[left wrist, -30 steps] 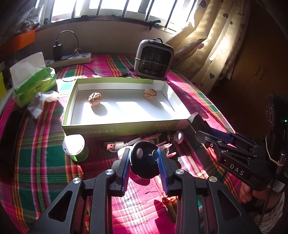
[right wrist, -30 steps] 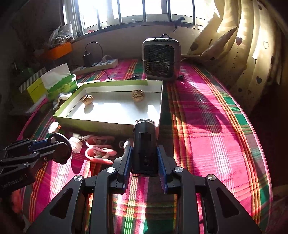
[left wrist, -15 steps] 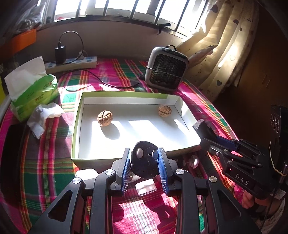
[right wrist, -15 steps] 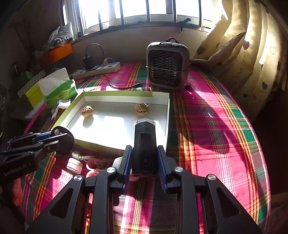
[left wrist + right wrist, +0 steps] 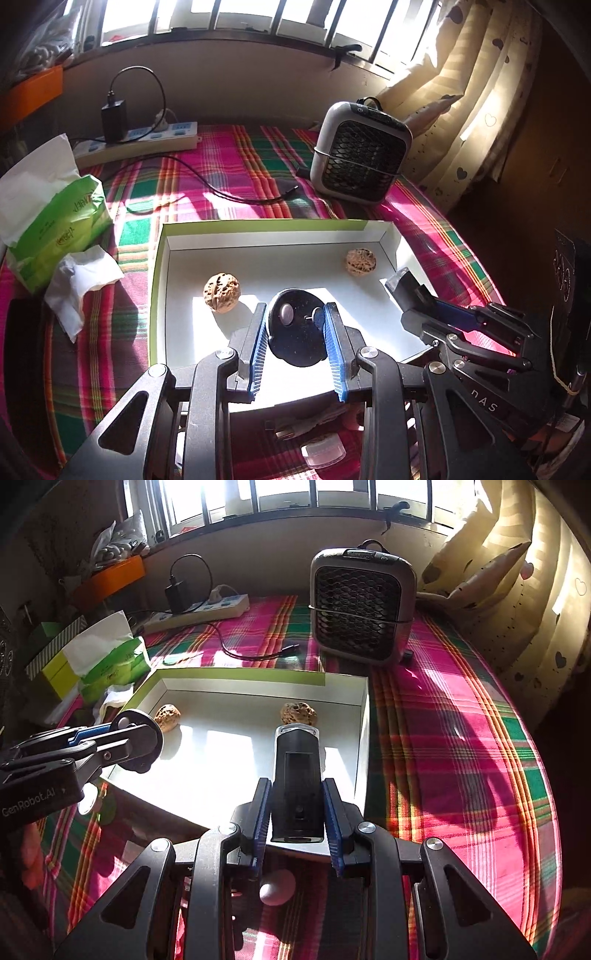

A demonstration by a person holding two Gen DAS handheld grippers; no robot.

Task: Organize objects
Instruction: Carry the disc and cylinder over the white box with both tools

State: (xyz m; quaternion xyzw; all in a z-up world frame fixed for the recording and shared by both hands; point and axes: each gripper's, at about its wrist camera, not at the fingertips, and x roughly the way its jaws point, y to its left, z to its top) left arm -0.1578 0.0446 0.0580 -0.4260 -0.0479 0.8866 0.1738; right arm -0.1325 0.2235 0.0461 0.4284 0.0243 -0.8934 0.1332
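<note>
The left gripper (image 5: 298, 334) has its jaws closed on a black disc-shaped object (image 5: 295, 332), held upright by its rim above the near half of the white box (image 5: 162, 295). The right gripper (image 5: 297, 812) has its jaws closed on the flanks of a black oblong device (image 5: 297, 779), which points forward over the box's near right part. Both loads hang above the box floor, so the step in hand looks like setting them down inside

The box sits on the plaid-covered surface (image 5: 461, 738), near its middle, with two walnuts already in it: one walnut (image 5: 221, 297) towards the left wall, just beside the disc in the left view, and the other walnut (image 5: 361, 261) near the far right corner, straight ahead of the oblong device

To do this well, lower each load until it meets the floor before easing the jaws apart. The disc may roll if released on edge, so tilt it flat first and place it in the bare middle, away from the left walnut. Keep the oblong device short of the far walnut and off the right wall. The two grippers are close, so settle one load at a time. A cable and small items remain on the surface at the box's near edge, below the grippers
</note>
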